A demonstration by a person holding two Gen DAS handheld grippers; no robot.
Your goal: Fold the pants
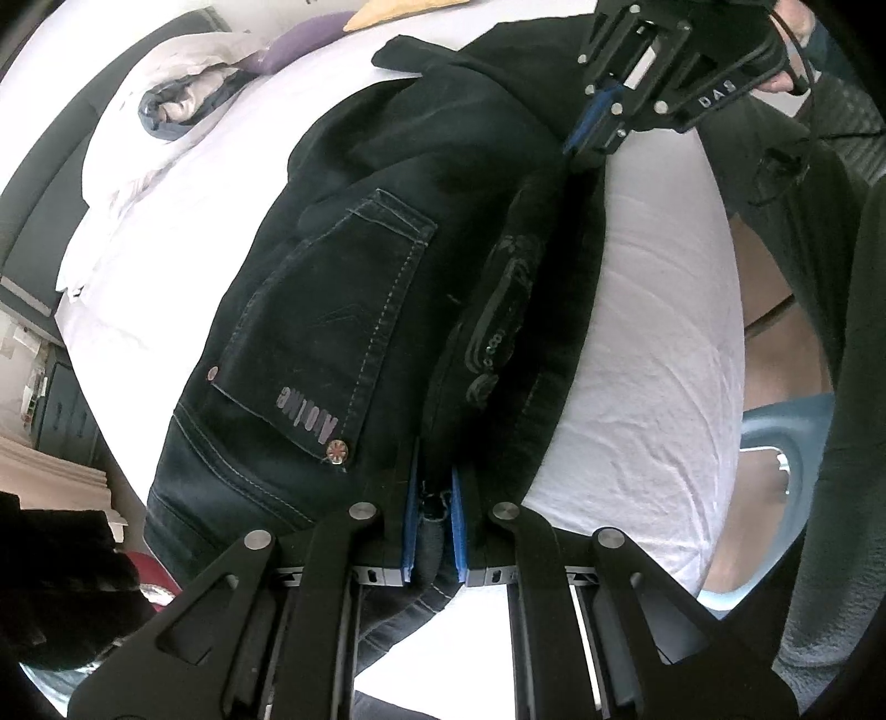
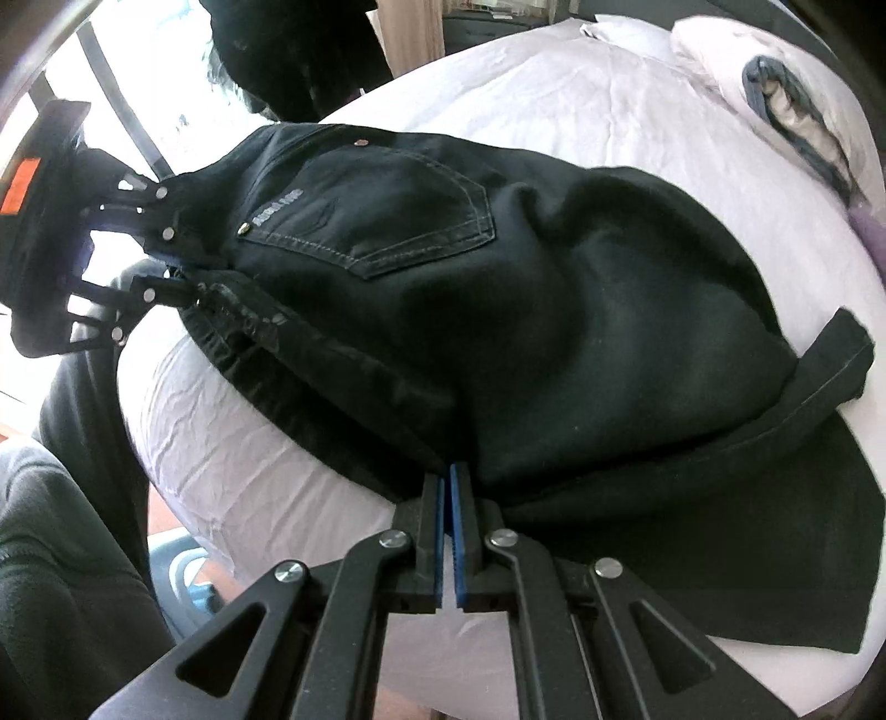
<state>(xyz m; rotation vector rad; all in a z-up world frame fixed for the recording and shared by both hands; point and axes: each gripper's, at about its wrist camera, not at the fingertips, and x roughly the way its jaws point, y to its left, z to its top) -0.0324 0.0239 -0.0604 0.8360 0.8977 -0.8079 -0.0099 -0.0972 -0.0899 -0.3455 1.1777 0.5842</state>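
Note:
Black jeans (image 1: 354, 288) lie on a white bed sheet (image 1: 653, 343), back pocket up, folded lengthwise. My left gripper (image 1: 434, 498) is shut on the waistband end of the jeans. My right gripper (image 2: 446, 482) is shut on the near folded edge of the jeans (image 2: 554, 310) toward the leg end. Each gripper shows in the other's view: the right gripper (image 1: 587, 133) at the top right, the left gripper (image 2: 166, 277) at the left on the waistband. A leg end (image 2: 841, 343) sticks out at the right.
Rumpled pale bedding with a grey item (image 1: 166, 105) and a purple cushion (image 1: 299, 44) lie at the far side of the bed. The bed's near edge drops to the floor (image 1: 775, 354). The person's dark clothing (image 2: 61, 554) is close by.

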